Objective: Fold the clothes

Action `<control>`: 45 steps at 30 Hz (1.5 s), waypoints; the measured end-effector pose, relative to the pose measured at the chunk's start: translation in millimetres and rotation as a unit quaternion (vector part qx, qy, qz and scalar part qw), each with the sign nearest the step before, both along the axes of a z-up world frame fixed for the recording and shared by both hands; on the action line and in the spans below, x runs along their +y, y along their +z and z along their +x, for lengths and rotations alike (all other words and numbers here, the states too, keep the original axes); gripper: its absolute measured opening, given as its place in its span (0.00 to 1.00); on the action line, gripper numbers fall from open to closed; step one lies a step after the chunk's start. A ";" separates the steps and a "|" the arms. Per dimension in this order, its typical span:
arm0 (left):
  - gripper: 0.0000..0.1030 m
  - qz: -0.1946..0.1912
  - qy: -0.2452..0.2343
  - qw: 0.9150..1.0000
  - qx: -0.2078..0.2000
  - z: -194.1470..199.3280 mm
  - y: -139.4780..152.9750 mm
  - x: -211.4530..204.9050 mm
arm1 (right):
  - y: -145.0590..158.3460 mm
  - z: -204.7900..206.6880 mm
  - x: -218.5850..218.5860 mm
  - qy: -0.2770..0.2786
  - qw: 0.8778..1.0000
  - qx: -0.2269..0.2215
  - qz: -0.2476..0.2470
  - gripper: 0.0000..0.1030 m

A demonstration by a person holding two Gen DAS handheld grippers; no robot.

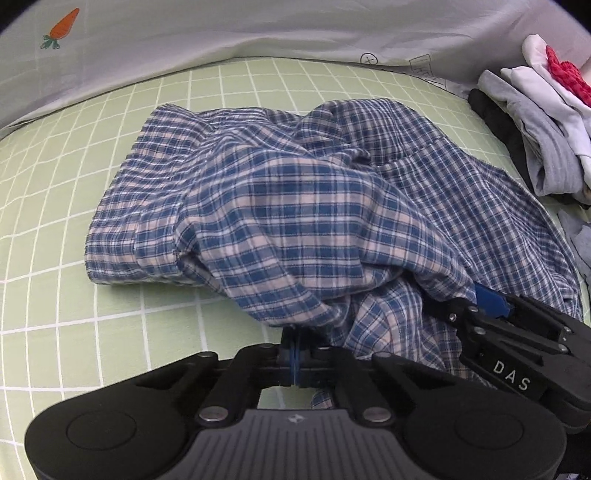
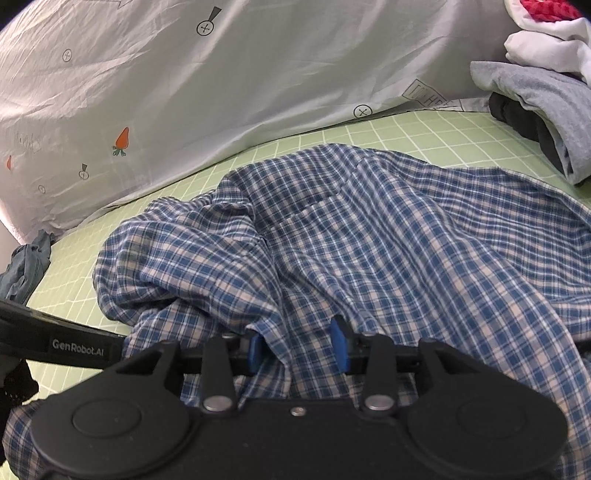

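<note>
A blue and white plaid shirt (image 1: 280, 206) lies crumpled on the green checked bed sheet (image 1: 66, 266). My left gripper (image 1: 295, 352) is at the shirt's near edge. Its blue pads are pressed together on a fold of fabric that drapes over them. My right gripper (image 1: 489, 301) comes in from the right, tucked under the same raised fold. In the right wrist view the shirt (image 2: 388, 240) fills the middle. The right gripper (image 2: 297, 347) stands partly open there, with plaid cloth lying between its blue pads (image 2: 340, 343). The left gripper's black body (image 2: 77, 347) crosses the left edge.
A pile of folded clothes (image 1: 546, 129) in grey, white, black and red stands at the back right, also as the pile (image 2: 546, 96). A grey carrot-print sheet (image 1: 221, 33) rises along the back. A denim-blue garment (image 2: 26, 266) lies at the far left.
</note>
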State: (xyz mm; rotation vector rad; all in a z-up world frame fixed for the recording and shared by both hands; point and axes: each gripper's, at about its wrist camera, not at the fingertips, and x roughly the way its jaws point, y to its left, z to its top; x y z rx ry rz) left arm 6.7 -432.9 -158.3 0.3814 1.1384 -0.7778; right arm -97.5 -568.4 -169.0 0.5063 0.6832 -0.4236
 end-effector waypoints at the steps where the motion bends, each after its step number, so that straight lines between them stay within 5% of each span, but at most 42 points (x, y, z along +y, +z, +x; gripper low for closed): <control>1: 0.00 0.001 0.001 1.000 -0.002 -0.7 -0.3 0.2 | -0.1 -0.1 -0.1 -0.001 1.000 -0.001 0.002 0.39; 7: 0.00 0.019 0.007 0.999 -0.032 -6.2 0.5 9.5 | 1.1 0.2 -1.6 -0.006 1.000 0.001 0.013 0.49; 11: 0.00 0.043 0.014 0.996 -0.071 -11.1 5.0 25.6 | 3.4 1.5 2.4 -0.010 1.000 0.021 0.006 0.77; 16: 0.01 0.068 0.045 0.984 -0.162 -2.2 27.6 53.3 | 2.9 -4.4 -0.6 -0.019 0.999 0.028 0.016 0.89; 18: 0.00 0.094 0.076 0.967 -0.224 9.5 42.3 65.2 | 2.7 -5.7 0.0 -0.019 0.999 0.027 0.024 0.95; 20: 0.00 0.143 0.104 0.929 -0.324 24.7 59.0 83.3 | 3.1 -5.1 3.6 -0.020 0.999 0.039 0.014 0.94; 22: 0.00 0.143 0.153 0.917 -0.338 55.0 79.6 108.0 | 3.2 -4.4 5.9 -0.019 0.999 0.049 0.005 0.94; 26: 0.01 0.082 0.183 0.946 -0.256 95.0 100.6 147.4 | 3.7 -2.8 6.3 -0.024 0.998 0.051 0.007 0.95; 28: 0.06 0.045 0.168 0.967 -0.184 93.2 94.7 153.3 | 4.2 -0.2 7.4 -0.027 0.998 0.056 0.006 0.95; 31: 0.15 0.007 0.133 0.987 -0.092 73.9 71.5 142.1 | 6.7 1.0 9.0 -0.036 0.998 0.060 0.005 0.95; 37: 0.25 0.000 0.034 0.999 -0.040 16.7 40.8 116.3 | 14.1 -14.2 10.1 -0.051 0.997 0.057 0.001 0.95; 45: 0.37 -0.033 -0.031 0.998 -0.043 -30.6 47.8 113.9 | 15.1 -29.0 15.4 -0.057 0.996 0.062 0.004 0.95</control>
